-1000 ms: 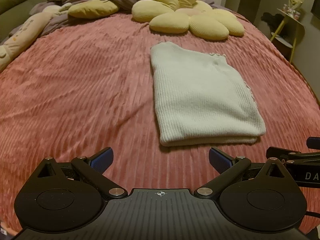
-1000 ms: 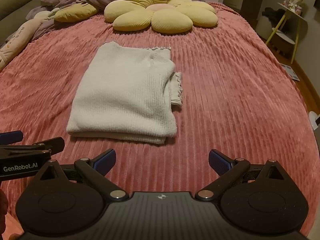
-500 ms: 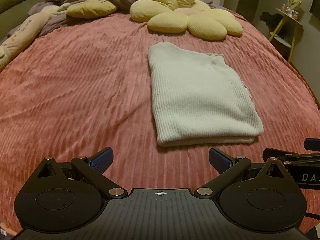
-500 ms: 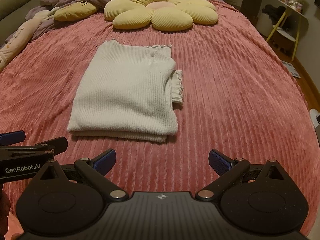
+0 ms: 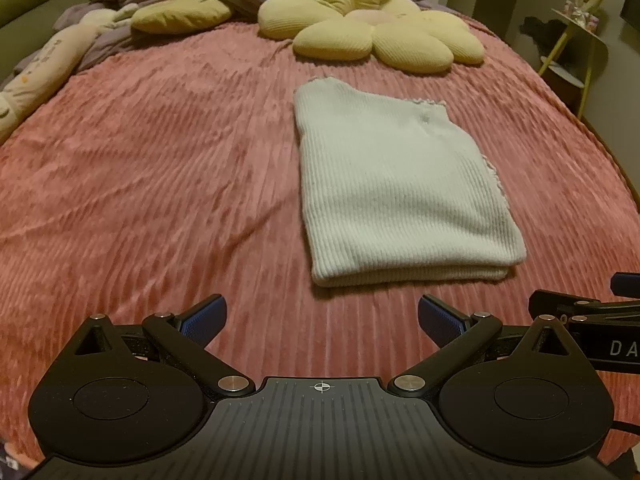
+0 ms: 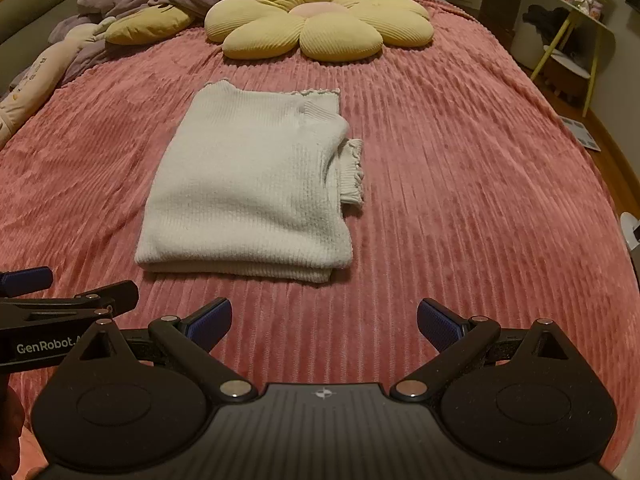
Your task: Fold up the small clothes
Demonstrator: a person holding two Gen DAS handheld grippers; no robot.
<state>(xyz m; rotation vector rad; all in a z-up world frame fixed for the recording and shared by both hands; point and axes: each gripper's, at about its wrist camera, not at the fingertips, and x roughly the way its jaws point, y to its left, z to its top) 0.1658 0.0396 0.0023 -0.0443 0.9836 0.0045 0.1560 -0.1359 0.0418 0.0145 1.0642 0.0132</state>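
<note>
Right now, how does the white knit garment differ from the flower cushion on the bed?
The white knit garment is flat, folded into a rectangle; the flower cushion is puffy, with rounded petals. The garment is off-white and mid-bed; the cushion is yellow with a pink centre, farther back. Both are ribbed and rest on the pink bedspread.

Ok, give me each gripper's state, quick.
Left gripper: open, holding nothing, short of the folded cream ribbed knit garment.
Right gripper: open, holding nothing.
</note>
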